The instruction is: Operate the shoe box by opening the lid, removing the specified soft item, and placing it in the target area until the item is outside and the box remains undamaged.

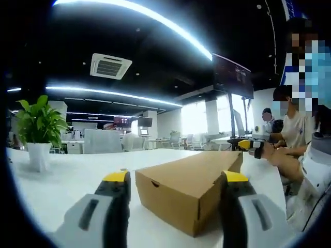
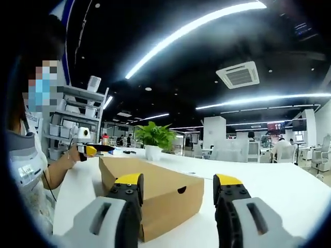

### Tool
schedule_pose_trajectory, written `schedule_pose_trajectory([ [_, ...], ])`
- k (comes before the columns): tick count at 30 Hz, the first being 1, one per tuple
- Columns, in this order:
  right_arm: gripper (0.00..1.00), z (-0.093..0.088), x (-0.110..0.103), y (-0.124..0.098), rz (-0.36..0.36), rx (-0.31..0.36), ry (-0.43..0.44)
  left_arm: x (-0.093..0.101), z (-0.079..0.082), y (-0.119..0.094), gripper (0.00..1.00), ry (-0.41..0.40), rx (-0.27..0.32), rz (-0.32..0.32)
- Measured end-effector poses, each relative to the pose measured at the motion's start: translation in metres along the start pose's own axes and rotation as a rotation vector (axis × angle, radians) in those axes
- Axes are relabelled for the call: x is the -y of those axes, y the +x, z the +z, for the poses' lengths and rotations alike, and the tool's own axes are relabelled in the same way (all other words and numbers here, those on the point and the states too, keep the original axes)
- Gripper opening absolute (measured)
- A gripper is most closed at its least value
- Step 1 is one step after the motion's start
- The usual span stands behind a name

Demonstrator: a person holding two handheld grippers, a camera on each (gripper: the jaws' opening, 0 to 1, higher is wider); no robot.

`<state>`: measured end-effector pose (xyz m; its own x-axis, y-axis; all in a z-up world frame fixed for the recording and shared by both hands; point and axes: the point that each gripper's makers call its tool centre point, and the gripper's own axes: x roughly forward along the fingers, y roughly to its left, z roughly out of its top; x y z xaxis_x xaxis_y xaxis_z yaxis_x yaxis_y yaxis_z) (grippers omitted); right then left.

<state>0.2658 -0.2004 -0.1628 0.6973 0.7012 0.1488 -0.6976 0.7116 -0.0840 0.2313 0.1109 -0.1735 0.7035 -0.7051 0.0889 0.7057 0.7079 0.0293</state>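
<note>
A brown cardboard shoe box [image 1: 181, 188] lies on the white table [image 1: 67, 181] with its lid down, so whatever is inside is hidden. My left gripper [image 1: 176, 178] is open, its yellow-tipped jaws standing either side of the box's near end, just short of it. From the other side the same shoe box [image 2: 160, 194] shows a finger notch on its end face. My right gripper [image 2: 178, 181] is open too, with the box ahead of its left jaw. Each gripper appears small in the other's view: the right gripper [image 1: 249, 146] and the left gripper [image 2: 92, 150].
A potted green plant [image 1: 37, 132] in a white pot stands on the table's far side, the same plant [image 2: 154, 138] showing behind the box. A person [image 2: 28, 155] stands close at the table edge, and others sit beyond [image 1: 289, 124]. Shelving [image 2: 72, 129] stands behind.
</note>
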Motion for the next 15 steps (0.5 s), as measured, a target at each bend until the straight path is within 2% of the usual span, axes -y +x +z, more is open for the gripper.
schedule_pose_trajectory([
  [12,0.59,-0.001,-0.009,0.002,0.046,-0.007,-0.002,0.003,-0.007,0.001,0.72,0.013,-0.039,-0.021],
  [15,0.61,-0.006,-0.015,0.004,0.075,-0.032,-0.014,0.002,-0.010,0.001,0.71,0.017,-0.054,-0.019],
])
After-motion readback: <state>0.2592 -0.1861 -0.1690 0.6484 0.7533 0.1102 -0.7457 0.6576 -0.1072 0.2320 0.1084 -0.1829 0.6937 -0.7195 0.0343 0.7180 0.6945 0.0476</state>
